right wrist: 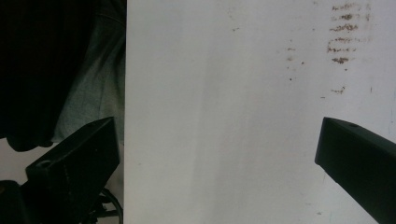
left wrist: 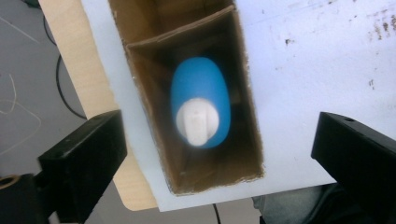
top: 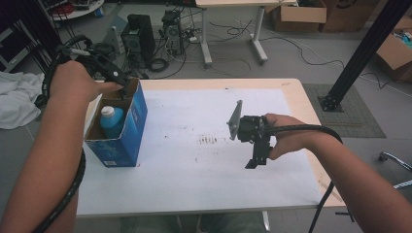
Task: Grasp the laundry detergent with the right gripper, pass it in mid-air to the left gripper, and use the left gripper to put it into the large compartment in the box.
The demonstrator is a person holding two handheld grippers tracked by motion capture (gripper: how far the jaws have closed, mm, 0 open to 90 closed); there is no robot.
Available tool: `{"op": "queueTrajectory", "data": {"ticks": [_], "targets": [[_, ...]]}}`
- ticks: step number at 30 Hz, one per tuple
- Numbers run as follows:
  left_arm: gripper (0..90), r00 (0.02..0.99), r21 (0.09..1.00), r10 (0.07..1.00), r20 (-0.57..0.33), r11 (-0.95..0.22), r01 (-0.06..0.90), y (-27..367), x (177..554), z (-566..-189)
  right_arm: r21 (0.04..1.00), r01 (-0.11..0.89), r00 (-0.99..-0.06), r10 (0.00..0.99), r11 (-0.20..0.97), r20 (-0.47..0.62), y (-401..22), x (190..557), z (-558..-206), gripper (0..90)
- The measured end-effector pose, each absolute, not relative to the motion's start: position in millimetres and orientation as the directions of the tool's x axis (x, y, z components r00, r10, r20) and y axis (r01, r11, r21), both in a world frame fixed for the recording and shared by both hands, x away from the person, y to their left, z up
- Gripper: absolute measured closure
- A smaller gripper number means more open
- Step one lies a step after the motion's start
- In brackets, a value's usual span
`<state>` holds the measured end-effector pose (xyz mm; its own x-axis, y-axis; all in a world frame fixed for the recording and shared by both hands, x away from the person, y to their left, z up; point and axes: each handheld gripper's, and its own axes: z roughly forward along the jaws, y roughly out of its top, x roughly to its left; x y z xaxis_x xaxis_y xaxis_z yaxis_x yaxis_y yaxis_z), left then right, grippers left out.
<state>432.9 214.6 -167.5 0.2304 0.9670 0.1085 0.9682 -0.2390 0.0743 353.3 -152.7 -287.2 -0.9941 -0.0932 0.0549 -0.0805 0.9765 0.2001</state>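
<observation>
A blue bottle (left wrist: 201,100) with a white cap (left wrist: 197,121) stands upright inside an open blue box (top: 127,138) at the left edge of the desk (top: 204,179). The left gripper (top: 124,87) hovers directly above the box, jaws apart and empty. The right gripper (top: 257,158), well apart over the bare desk, also has its jaws wide with nothing between them.

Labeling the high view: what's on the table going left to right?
Left gripper above the open blue box → blue bottle standing inside the box → brown smudges on the white tabletop → right gripper.
</observation>
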Motion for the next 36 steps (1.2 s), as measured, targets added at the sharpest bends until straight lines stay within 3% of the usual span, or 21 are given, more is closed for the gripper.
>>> {"op": "queueTrajectory", "data": {"ticks": [7, 16, 24, 36], "targets": [[0.3, 0.357, 0.082, 0.931, 0.078, -0.363, 0.928, 197.4, 435.5, -166.1, 0.204, -0.078, -0.994, -0.092, 0.976, 0.058, -153.7, 356.2, -286.2, 0.0], [0.1, 0.639, 0.069, 0.766, 0.077, -0.643, 0.763, 164.9, 433.7, -178.9, 0.194, -0.067, -0.995, -0.080, 0.979, 0.058, -157.5, 358.9, -282.6, 0.0], [0.1, 0.877, 0.042, 0.480, 0.018, -0.877, 0.479, 133.1, 415.9, -200.6, 0.185, -0.063, -0.995, -0.077, 0.981, 0.070, -160.4, 360.1, -281.0, 0.0], [0.1, 0.944, -0.005, 0.329, -0.025, -0.944, 0.329, 109.9, 397.7, -218.7, 0.167, -0.072, -0.994, -0.085, 0.983, 0.069, -162.3, 365.1, -275.9, 0.0]]}}
